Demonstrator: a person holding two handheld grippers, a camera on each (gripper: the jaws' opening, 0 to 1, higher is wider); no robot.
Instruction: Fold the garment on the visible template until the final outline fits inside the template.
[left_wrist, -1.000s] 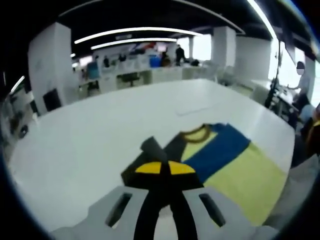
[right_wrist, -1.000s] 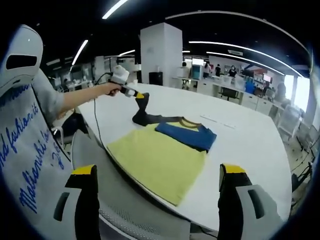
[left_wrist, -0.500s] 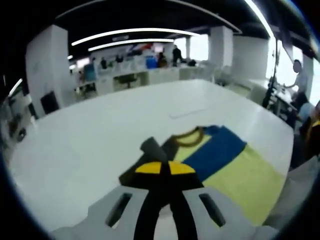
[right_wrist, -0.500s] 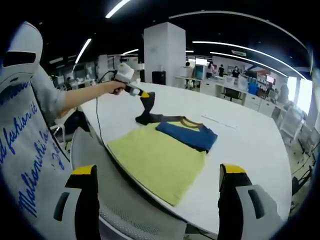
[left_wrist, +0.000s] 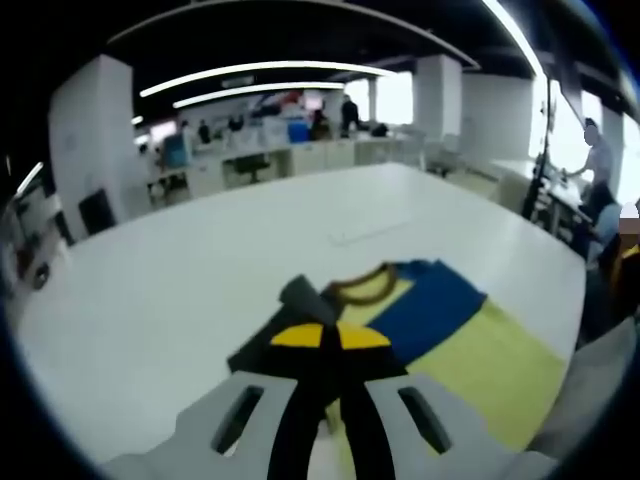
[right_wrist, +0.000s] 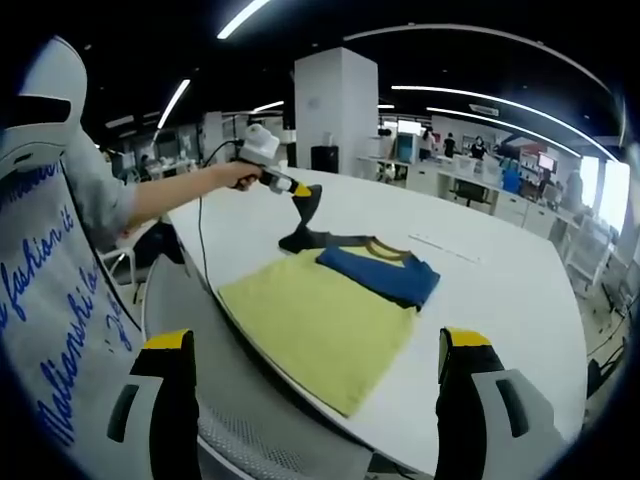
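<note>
A yellow garment (right_wrist: 320, 320) lies flat on the white table (right_wrist: 500, 300), with a blue sleeve (right_wrist: 385, 275) folded across its chest near the brown collar. In the right gripper view, my left gripper (right_wrist: 297, 189) is shut on the dark sleeve (right_wrist: 303, 220) and holds it lifted above the table at the garment's far left corner. In the left gripper view, the left gripper (left_wrist: 330, 337) pinches that dark sleeve (left_wrist: 300, 298), and the yellow and blue garment (left_wrist: 470, 350) spreads to the right. My right gripper (right_wrist: 315, 342) is open, held back from the table's near edge and apart from the cloth.
A faint line mark (right_wrist: 440, 245) lies on the table beyond the collar. The person's outstretched arm (right_wrist: 180, 195) and grey lettered shirt (right_wrist: 50, 300) fill the left. A grey mesh chair (right_wrist: 250, 425) sits under the near edge. Desks and people stand far behind.
The left gripper has carried the dark sleeve slightly right, toward the garment's body, keeping it raised. The right gripper stays open and still.
</note>
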